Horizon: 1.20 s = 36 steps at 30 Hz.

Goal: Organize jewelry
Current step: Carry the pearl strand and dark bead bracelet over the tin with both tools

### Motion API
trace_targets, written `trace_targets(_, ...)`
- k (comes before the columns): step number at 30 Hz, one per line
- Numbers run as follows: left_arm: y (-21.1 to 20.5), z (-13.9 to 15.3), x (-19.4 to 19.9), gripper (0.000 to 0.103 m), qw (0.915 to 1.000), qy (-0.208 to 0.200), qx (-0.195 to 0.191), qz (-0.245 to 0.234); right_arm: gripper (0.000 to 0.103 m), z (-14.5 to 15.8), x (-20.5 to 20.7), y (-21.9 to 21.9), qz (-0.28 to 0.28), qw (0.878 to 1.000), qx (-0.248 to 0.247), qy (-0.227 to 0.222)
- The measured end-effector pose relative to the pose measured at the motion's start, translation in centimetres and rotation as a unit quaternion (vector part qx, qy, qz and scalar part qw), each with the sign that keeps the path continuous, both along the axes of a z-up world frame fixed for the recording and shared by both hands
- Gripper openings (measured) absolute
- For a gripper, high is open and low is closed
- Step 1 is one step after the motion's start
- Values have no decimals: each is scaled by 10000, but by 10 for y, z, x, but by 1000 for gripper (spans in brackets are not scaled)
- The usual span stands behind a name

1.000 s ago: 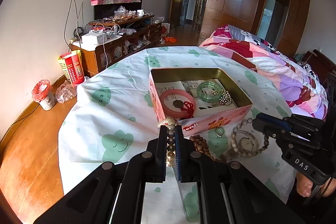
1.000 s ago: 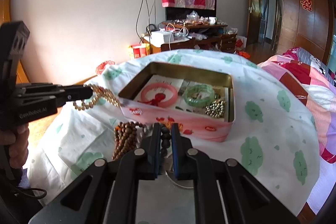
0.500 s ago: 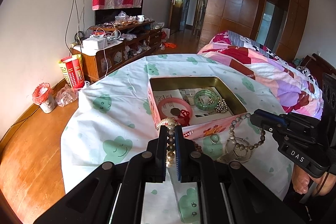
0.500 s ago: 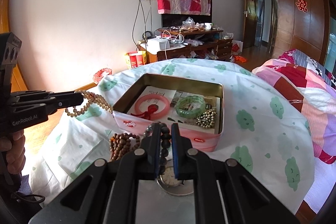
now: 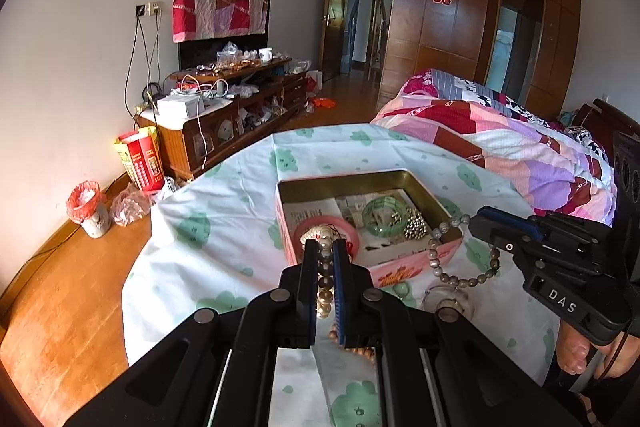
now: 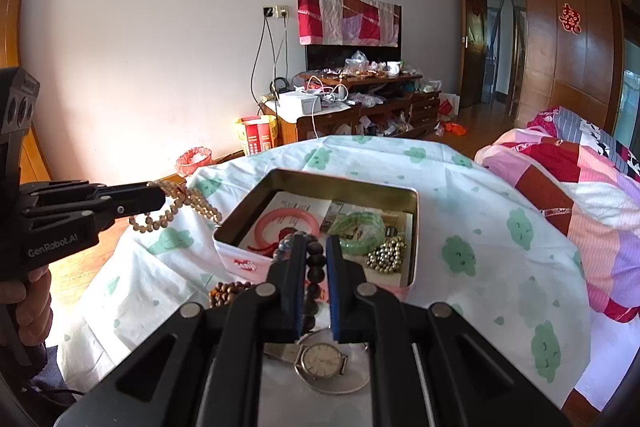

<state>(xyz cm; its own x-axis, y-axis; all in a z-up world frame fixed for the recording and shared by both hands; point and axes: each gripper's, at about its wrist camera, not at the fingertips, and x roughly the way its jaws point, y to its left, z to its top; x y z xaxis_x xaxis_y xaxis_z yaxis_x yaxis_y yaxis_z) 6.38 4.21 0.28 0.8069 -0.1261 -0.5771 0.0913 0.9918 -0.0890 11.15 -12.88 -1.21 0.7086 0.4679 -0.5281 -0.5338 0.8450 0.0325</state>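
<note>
Your tin (image 6: 316,182) sits open on the cloud-print cloth (image 6: 472,211), and its floor is lined with paper. On that paper lie a pink bangle (image 6: 286,223) at the left, a green bangle (image 6: 360,227) to its right, and a clump of small metal beads (image 6: 386,255) against the green one on the side nearer you. Your left gripper (image 5: 325,259) is pinching a string of pale beads (image 5: 324,281); from the right wrist view that strand (image 6: 176,205) hangs off the fingertips in the air, left of the tin and apart from its wall. Your right gripper (image 6: 316,259) is clamped on a dark bead bracelet (image 6: 315,263), which the left wrist view shows as a loop (image 5: 464,259) dangling at the tin's right corner, above the cloth; whether it touches the tin wall you cannot tell. On the cloth just in front of the tin lie a brown wooden bead strand (image 6: 228,291) and a wristwatch (image 6: 320,357) below your right fingers. The tin's mouth is open above, with free cloth behind and to its right. The cloth's edge drops away at the left to the wooden floor (image 5: 60,299), and a bed (image 6: 580,179) stands close along the right.
</note>
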Motion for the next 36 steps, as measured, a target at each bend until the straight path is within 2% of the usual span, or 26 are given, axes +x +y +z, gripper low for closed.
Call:
trace_targets(20, -11, 24, 20, 5, 9994, -297, 167, -66, 12, 11, 16, 1, 18, 10000, 9, -88)
trace_targets(36, -17, 9, 56, 5, 9993, -198, 328, -2, 12, 8, 47, 4, -117, 9999, -25, -52)
